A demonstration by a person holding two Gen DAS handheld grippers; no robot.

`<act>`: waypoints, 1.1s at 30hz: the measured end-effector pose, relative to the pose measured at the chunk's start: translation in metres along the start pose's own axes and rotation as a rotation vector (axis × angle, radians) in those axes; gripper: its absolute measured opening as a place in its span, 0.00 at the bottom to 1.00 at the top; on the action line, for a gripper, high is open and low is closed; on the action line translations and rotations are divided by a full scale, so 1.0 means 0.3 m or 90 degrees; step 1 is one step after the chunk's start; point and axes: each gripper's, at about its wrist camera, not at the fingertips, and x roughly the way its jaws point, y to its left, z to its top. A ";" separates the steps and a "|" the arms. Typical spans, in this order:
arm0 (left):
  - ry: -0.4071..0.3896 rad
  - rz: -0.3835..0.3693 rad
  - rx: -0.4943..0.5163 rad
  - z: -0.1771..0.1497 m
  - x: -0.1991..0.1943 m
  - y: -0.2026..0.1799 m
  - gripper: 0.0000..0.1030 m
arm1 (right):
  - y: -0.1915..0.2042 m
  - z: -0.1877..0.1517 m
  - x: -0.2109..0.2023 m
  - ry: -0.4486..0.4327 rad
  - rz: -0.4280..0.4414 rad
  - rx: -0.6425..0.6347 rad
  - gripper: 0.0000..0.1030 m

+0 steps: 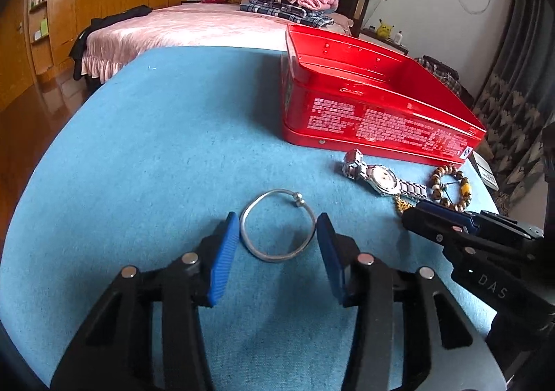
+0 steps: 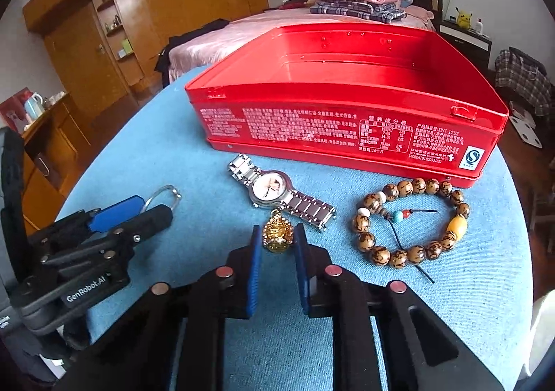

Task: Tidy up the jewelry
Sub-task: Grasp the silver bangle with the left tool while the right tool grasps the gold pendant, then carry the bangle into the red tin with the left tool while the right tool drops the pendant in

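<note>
While left claw (image 1: 277, 245) brackets the stiff, slick silver metal bangle (image 1: 277, 225), spread, untouched | right claw (image 2: 276, 241) pinches small gold pendant (image 2: 276, 232); grip bangle across rim

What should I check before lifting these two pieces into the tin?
1. Red tin open, nothing visible inside: ok.
2. Silver bangle sits between the left gripper fingers: ok.
3. Gold pendant sits between the right gripper fingers: ok.
4. Firm hold on either piece: cannot tell.
5. Pendant clear of the watch: not ok, they look to be touching.
6. Bead bracelet clear of both grippers: ok.
</note>
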 end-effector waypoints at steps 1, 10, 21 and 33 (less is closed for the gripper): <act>-0.001 -0.001 0.002 -0.002 -0.002 -0.003 0.43 | 0.003 -0.002 -0.001 0.000 -0.002 -0.003 0.18; -0.010 -0.006 -0.009 -0.003 -0.014 -0.010 0.42 | 0.002 -0.004 0.001 -0.001 -0.003 -0.002 0.18; -0.054 -0.011 0.004 0.022 -0.083 -0.070 0.43 | -0.031 -0.016 -0.150 -0.060 -0.020 -0.003 0.17; -0.119 -0.033 0.020 0.152 -0.146 -0.173 0.43 | -0.112 0.095 -0.287 -0.136 -0.043 0.023 0.17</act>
